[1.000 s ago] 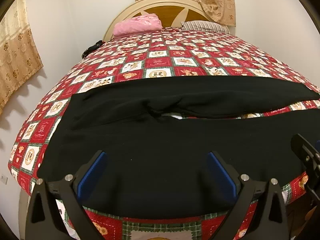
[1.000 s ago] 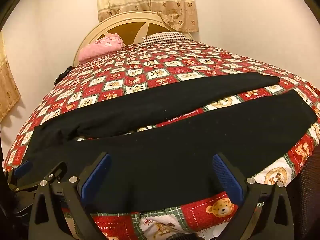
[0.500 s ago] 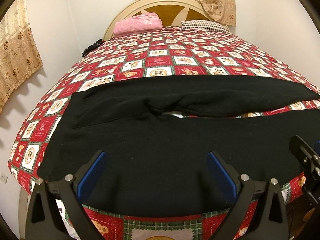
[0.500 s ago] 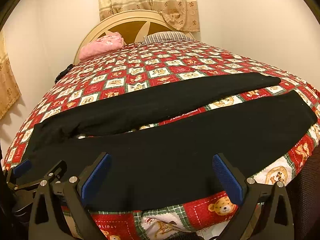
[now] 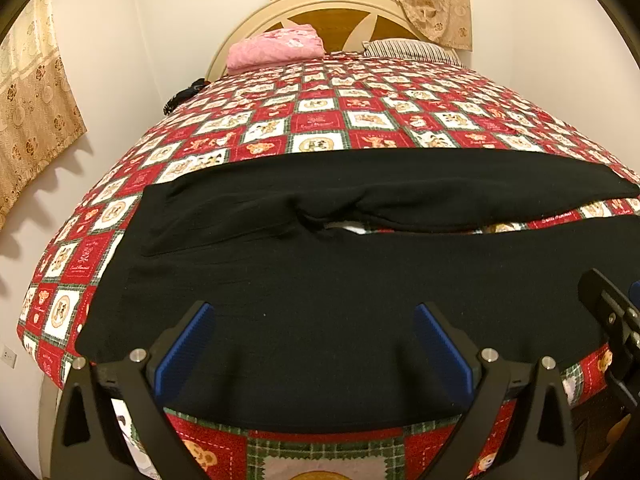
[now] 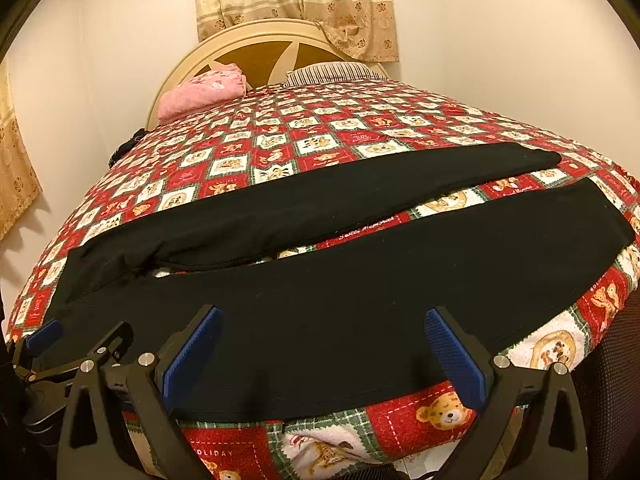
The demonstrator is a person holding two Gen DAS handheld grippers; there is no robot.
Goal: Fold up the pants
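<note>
Nearest the left wrist camera, the left gripper (image 5: 314,344) hangs with its blue-padded fingers (image 5: 184,350) spread wide and nothing between them, just above the near edge of the bed. The right gripper (image 6: 320,350) is likewise spread wide and empty, its blue pads (image 6: 454,356) over the same edge; in the right wrist view the left gripper's tip shows at the lower left. Under both lies a pair of black fabric pants (image 5: 340,292), laid flat across the foot of the bed with the waist toward the left and the two legs running to the right, a narrow wedge of quilt showing between them. The near leg (image 6: 400,280) lies along the mattress edge; the far leg (image 6: 320,200) lies beyond it. The pants rest on a red, white and green patchwork quilt with bear prints (image 5: 320,120). Farther back, a folded pink blanket (image 5: 276,46) and a striped pillow (image 5: 408,48) sit against a cream arched headboard (image 5: 340,4), with beige floral curtains (image 6: 296,0) behind.
</note>
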